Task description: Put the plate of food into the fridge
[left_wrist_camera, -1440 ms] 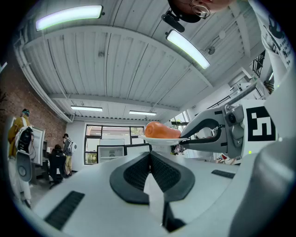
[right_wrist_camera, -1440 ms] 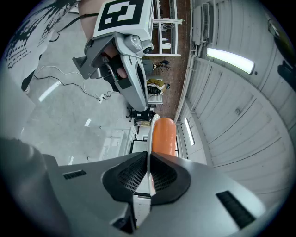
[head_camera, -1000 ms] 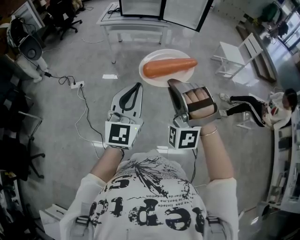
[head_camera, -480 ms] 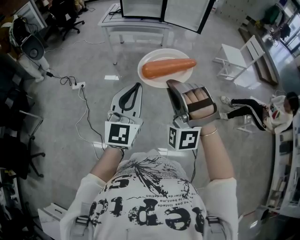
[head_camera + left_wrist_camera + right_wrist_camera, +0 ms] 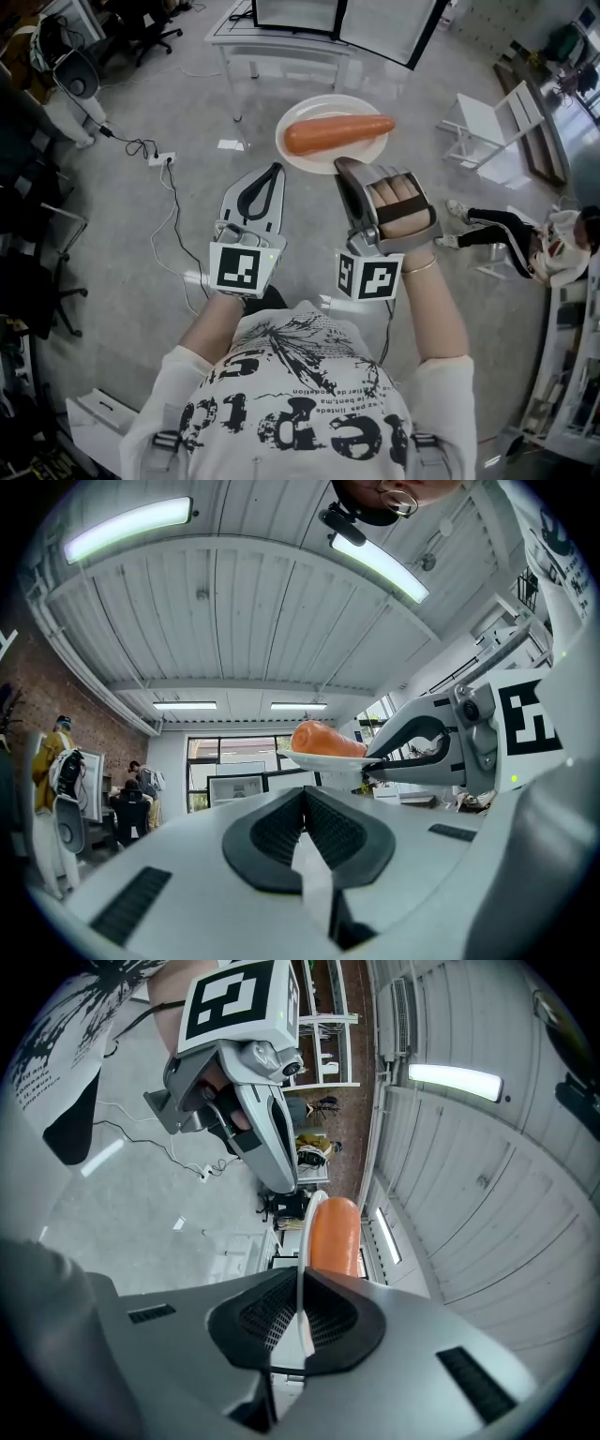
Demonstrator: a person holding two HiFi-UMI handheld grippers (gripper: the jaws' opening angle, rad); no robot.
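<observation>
1. The left gripper rides alongside with its jaws together on nothing, likely kept spare for the fridge door.
2. The right gripper has its jaws clamped on the rim of the plate, carrying it level in mid-air so the carrot stays put.
3. The grip matches a second ago, but the floor beneath has shifted, so the person is probably walking.

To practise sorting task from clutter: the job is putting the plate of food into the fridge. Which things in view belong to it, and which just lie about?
Job: plate, carrot on it, right tool clamped on its rim.
Lying about: left tool, shut and empty; white table; power strip; white chair.
</observation>
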